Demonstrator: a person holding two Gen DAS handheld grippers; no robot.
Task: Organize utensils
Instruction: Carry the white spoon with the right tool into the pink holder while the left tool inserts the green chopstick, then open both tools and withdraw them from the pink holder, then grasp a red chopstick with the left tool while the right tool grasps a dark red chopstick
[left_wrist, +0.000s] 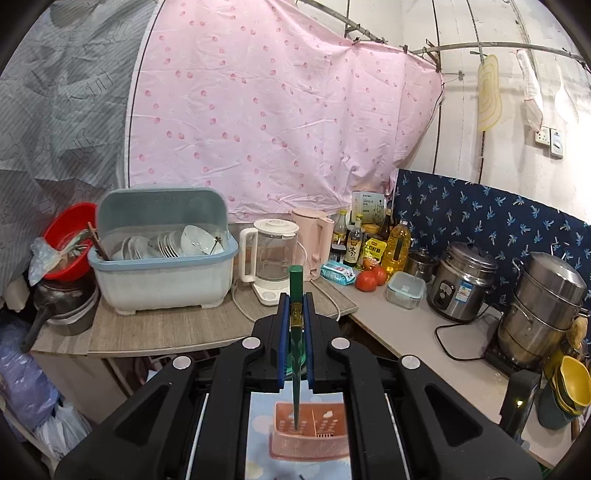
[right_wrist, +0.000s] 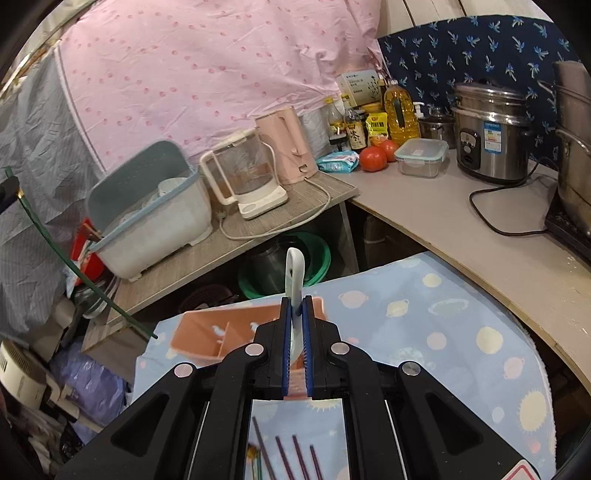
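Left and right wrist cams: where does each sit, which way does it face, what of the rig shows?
Left wrist: rides the left gripper, faces forward and down; jaws shut on a green chopstick whose tip hangs over the pink basket, kitchen counter beyond.
Right wrist: rides the right gripper, faces forward over the blue cloth; jaws shut on a white spoon, loose chopsticks below.
Shared: pink basket, dish rack, kettles, tomatoes; the right view also catches the green chopstick at left.
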